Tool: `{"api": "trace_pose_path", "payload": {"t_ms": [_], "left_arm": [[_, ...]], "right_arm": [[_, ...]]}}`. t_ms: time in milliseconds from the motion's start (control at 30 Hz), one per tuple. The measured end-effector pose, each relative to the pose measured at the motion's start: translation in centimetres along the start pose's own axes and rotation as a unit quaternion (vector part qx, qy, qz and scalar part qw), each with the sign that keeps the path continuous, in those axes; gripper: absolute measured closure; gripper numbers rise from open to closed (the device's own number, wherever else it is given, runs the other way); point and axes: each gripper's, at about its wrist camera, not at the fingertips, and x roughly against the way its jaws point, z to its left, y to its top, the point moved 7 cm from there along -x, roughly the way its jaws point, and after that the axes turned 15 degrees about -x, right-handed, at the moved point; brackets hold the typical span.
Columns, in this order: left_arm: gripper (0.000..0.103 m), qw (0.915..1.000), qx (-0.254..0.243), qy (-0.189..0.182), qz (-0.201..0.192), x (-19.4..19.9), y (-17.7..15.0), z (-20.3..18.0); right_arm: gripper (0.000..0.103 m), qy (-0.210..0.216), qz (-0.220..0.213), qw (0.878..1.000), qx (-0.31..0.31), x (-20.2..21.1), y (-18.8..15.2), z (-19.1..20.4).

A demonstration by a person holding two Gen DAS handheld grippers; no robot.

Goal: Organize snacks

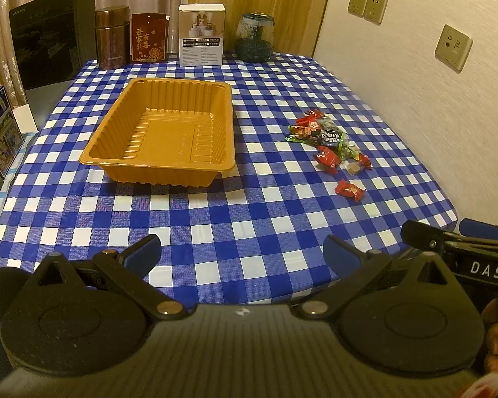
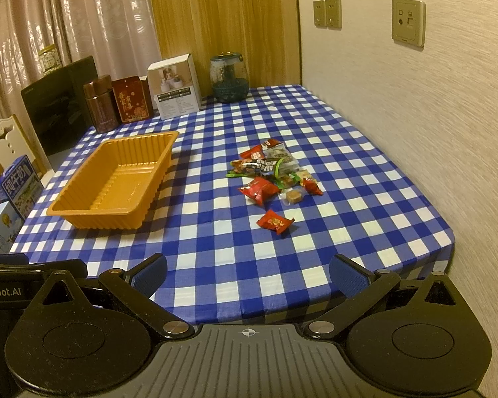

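Snacks (image 2: 270, 174) lie heaped near the table's (image 2: 365, 152) right edge, well apart from the orange tray (image 2: 83, 212). Left gripper (image 1: 242, 255) and right gripper (image 2: 248, 273) hover at the near edge, jaws spread

One orange tray (image 2: 116, 182) on the checked cloth (image 2: 282, 265). One heap of wrapped snacks (image 2: 272, 169), too jumbled to count, plus one red candy (image 2: 275, 221) alone. Two boxes (image 2: 179, 86), one brown tin (image 2: 98, 102), one glass jar (image 2: 229, 78). Three wall plates (image 2: 408, 21).
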Motion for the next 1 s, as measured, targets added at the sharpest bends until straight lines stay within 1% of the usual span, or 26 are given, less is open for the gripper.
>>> {"api": "trace_pose_path", "payload": {"t_ms": [333, 500, 600, 733, 833, 1000], "left_arm": [[0.000, 1.0000, 0.001, -0.004, -0.001, 0.0, 0.1, -0.1], [0.000, 0.9997, 0.012, -0.020, -0.003, -0.5, 0.3, -0.3], [0.000, 0.9992, 0.014, -0.038, -0.003, -1.6, 0.4, -0.5], [0.000, 0.9989, 0.014, -0.046, 0.001, -3.6, 0.9, -0.6], [0.000, 0.9988, 0.010, -0.048, -0.006, -5.2, 1.6, -0.5], [0.000, 0.9982, -0.018, -0.055, -0.018, -8.4, 3.5, -0.9]], "right_arm": [[0.000, 0.000, -0.002, 1.000, -0.003, 0.0, 0.2, -0.2], [0.000, -0.002, -0.013, 1.000, -0.012, -0.3, 0.5, -0.8], [0.000, -0.006, -0.017, 1.000, -0.021, -1.0, 0.9, -1.8], [0.000, -0.010, -0.019, 1.000, -0.023, -2.4, 1.4, -2.8], [0.000, -0.010, -0.021, 1.000, -0.014, -4.0, 2.0, -3.6], [0.000, 0.008, -0.008, 1.000, 0.004, -7.9, 3.0, -4.3]]}}
